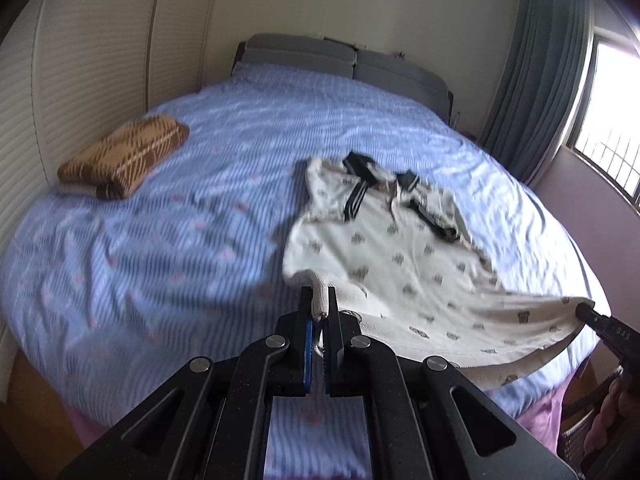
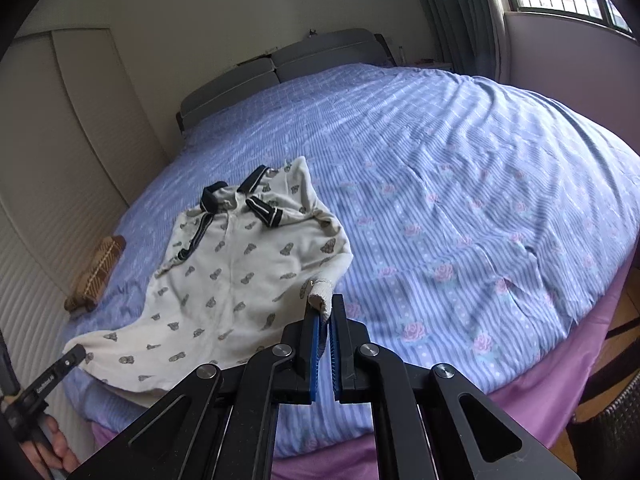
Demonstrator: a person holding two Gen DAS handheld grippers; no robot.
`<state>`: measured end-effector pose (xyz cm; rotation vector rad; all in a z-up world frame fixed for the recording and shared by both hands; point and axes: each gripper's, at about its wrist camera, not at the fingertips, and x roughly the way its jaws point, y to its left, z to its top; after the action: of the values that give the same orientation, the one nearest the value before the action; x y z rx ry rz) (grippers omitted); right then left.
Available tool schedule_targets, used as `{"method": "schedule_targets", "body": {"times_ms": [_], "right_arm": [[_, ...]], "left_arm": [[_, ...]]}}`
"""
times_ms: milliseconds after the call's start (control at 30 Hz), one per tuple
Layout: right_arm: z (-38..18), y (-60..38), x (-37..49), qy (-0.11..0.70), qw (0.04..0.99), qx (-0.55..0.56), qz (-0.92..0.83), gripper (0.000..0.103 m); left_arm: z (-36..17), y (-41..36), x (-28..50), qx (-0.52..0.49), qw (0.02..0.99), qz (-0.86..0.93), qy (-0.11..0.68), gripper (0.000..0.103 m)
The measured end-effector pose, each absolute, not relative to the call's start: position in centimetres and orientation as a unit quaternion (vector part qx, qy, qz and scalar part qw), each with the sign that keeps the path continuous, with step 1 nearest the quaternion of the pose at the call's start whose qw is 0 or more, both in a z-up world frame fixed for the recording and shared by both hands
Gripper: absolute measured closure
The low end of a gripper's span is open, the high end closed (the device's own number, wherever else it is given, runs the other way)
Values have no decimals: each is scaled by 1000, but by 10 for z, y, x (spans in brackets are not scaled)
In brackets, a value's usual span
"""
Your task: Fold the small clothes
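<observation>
A small cream polo shirt [image 1: 400, 248] with dark bear prints and a black striped collar lies spread on the bed, collar away from me; it also shows in the right wrist view [image 2: 240, 264]. My left gripper [image 1: 320, 300] is shut on the shirt's left hem corner. My right gripper [image 2: 323, 304] is shut on the right hem corner. Each gripper shows in the other's view, the right one [image 1: 584, 312] at the shirt's far hem corner and the left one [image 2: 76, 354] likewise. The hem is lifted slightly off the bed between them.
The bed [image 1: 160, 200] has a blue striped floral sheet [image 2: 480, 200] and a grey headboard [image 1: 320, 56]. A folded brown plaid garment [image 1: 120, 160] lies at its left side, near louvred wardrobe doors [image 1: 80, 80]. A window and curtain [image 1: 560, 92] are on the right.
</observation>
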<state>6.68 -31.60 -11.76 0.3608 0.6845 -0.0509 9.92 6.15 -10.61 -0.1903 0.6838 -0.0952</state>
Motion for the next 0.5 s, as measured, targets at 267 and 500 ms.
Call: {"method": "schedule_targets", "body": {"times_ms": [267,500], "right_arm": [[-80,-320,130,286,939,190,-22,97],[-69,-325,212,272,942,195,-31,97]], "left_arm": [[-71,62,171,-107,951,-39,286,97],[-79,58,266,-119,948,-30,293,97]]}}
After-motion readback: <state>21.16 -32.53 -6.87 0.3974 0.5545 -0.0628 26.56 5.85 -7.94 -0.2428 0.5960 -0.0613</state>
